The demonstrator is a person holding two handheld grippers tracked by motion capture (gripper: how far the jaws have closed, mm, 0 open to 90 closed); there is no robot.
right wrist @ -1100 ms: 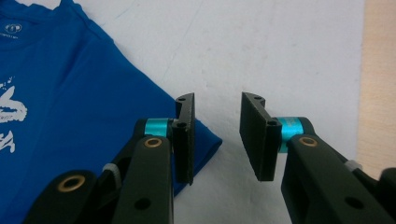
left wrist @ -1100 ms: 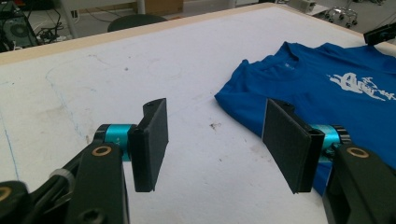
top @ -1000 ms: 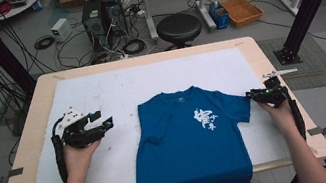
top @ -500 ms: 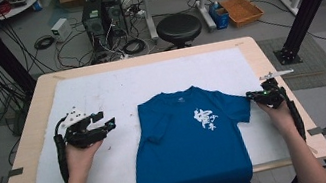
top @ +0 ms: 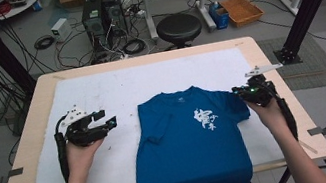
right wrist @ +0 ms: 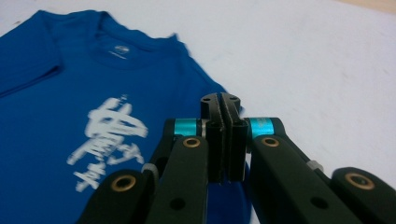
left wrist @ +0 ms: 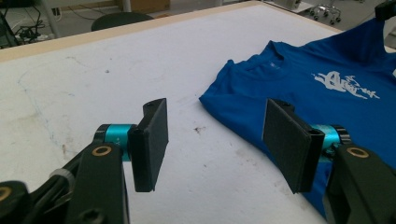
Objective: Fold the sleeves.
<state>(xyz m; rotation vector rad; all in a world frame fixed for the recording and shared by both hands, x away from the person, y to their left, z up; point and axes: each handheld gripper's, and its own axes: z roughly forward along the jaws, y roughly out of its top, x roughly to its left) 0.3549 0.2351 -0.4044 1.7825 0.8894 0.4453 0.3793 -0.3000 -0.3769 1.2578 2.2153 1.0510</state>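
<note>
A blue t-shirt (top: 190, 142) with a white print lies face up on the white mat (top: 149, 83), its hem hanging over the near table edge. My right gripper (top: 238, 92) is shut on the tip of the shirt's right-hand sleeve, and in the right gripper view its jaws (right wrist: 224, 100) are pressed together above the shirt (right wrist: 46, 93). The left gripper view shows that sleeve (left wrist: 373, 42) drawn up off the mat toward the right gripper (left wrist: 385, 9). My left gripper (top: 107, 117) hovers left of the shirt, open, with nothing between its pads (left wrist: 219, 135).
The mat covers most of the wooden table (top: 266, 53). Behind the table stand a black stool (top: 178, 27), computer cases (top: 97, 17) with cables and an orange box (top: 243, 9). A black frame post (top: 307, 0) rises at the right.
My right gripper has closed on the sleeve tip and lifted it up and a little inward. The left gripper has stayed put and open.
</note>
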